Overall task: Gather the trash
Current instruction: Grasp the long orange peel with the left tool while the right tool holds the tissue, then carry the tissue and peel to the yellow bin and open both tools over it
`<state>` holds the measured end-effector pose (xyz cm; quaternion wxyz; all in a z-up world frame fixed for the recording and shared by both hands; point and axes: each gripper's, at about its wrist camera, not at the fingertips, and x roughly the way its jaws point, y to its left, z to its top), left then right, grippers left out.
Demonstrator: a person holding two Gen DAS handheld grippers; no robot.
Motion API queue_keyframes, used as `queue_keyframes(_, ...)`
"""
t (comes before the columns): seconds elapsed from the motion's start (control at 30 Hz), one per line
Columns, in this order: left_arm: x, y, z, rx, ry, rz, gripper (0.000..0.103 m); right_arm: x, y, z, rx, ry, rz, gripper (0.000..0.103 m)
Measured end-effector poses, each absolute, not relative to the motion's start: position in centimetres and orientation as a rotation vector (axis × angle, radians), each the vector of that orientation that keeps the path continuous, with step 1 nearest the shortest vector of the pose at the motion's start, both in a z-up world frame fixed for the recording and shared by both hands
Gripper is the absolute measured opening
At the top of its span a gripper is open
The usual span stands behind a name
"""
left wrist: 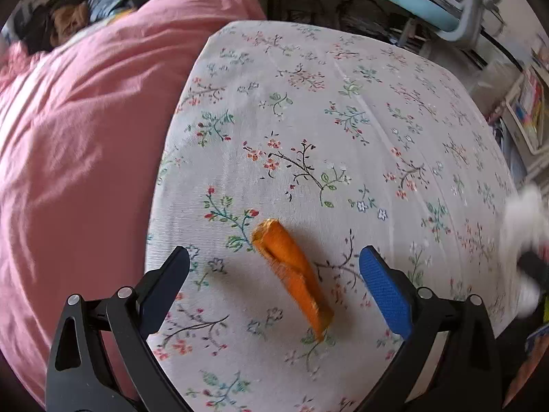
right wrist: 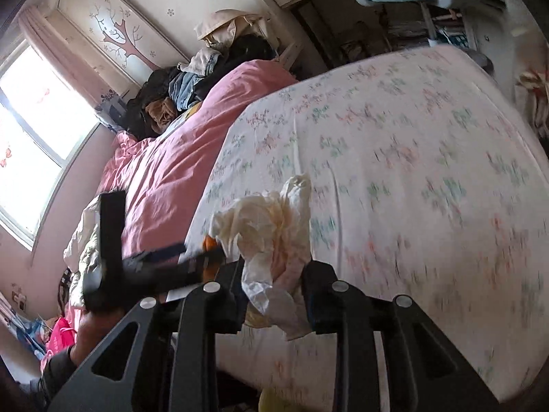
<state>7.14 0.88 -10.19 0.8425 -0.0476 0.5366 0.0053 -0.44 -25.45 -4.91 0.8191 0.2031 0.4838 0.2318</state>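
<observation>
An orange snack wrapper [left wrist: 291, 274] lies on the floral bedsheet [left wrist: 343, 120]. My left gripper [left wrist: 274, 261] hangs just above it, open, with one finger on each side and neither pad touching it. The right gripper [right wrist: 274, 274] is shut on a crumpled white tissue [right wrist: 274, 219], held clear of the sheet near the bed's front edge. In the left wrist view that tissue shows as a white blur [left wrist: 525, 233] at the right edge. The right wrist view catches the left gripper [right wrist: 144, 267] at the left, with a bit of the orange wrapper [right wrist: 210, 243] by it.
A pink duvet [left wrist: 79, 154] covers the bed's left half, with a pile of clothes [right wrist: 185, 86] at its far end. A blue chair [left wrist: 418, 3] stands beyond the bed. A shelf of colourful items [left wrist: 528, 110] is to the right, a window [right wrist: 31, 130] to the left.
</observation>
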Motion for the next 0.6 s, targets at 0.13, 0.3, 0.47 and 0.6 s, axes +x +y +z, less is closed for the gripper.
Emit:
queue_keyframes(0.13,7.5,0.4,-10.9,-0.064,1.14,0.041,0.095,-0.5,-25.4,-4.7,0.396,1.036,0.506,0.028)
queue_keyframes(0.3,6.8,0.0,-10.7,0.027,1.07,0.026,0.058,-0.8,-25.5,-4.6,0.398,1.024,0.542,0.029)
queue_keyframes(0.47,6.3,0.1,-10.0,0.021,1.06,-0.046,0.019,-1.2,-25.4,-3.9,0.406,0.99,0.586,0.03)
queue_keyframes(0.6,5.8,0.0,-9.7,0.003,1.058,-0.093,0.016,-1.5,-25.1,-3.6,0.388,0.984,0.609,0.03)
